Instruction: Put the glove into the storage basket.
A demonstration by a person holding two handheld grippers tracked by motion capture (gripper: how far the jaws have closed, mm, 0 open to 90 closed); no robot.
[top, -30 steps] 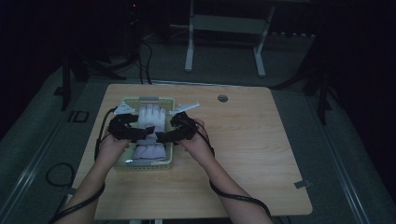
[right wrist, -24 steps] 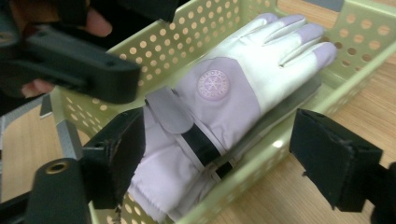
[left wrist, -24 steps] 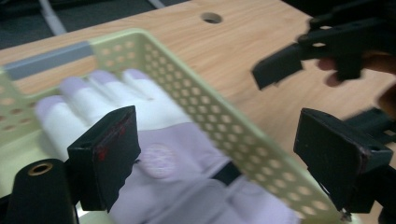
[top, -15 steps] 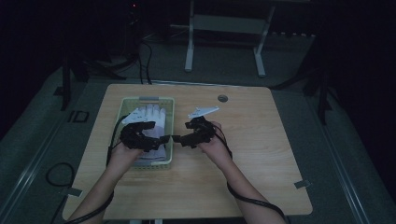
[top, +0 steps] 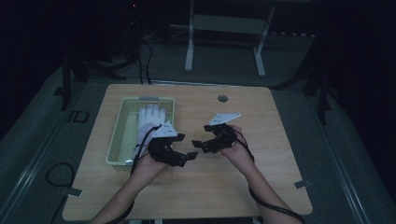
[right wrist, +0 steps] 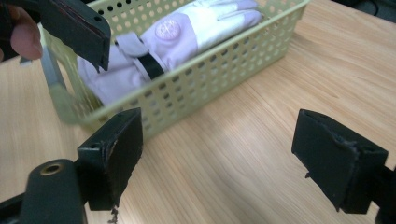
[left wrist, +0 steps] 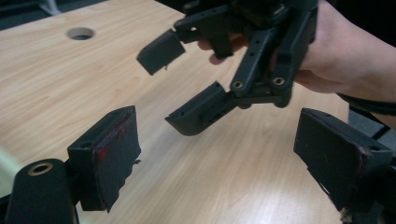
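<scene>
A white glove (top: 150, 119) lies palm down in a pale yellow perforated basket (top: 116, 135) on the left part of the wooden table (top: 261, 177). My left gripper (top: 188, 157) is just right of the basket, open and empty, with its pads (left wrist: 105, 154) wide apart. My right gripper (top: 200, 143) faces it across a small gap over the table's middle, also open and empty. In the left gripper view the right gripper (left wrist: 170, 88) hangs close ahead. The right gripper view looks past its own jaws at the basket (right wrist: 210, 88) and the glove (right wrist: 187, 32).
A round cable hole (top: 222, 98) sits near the table's far edge. Cables trail from both grippers along the forearms. Beyond the table stand a white frame (top: 224, 28) and dark stands on a grey floor. Bare wood stretches to the right of the hands.
Both hands have moved from over the basket to the right and nearer the person. The grippers now face each other over bare wood, and the glove stays in the basket.
</scene>
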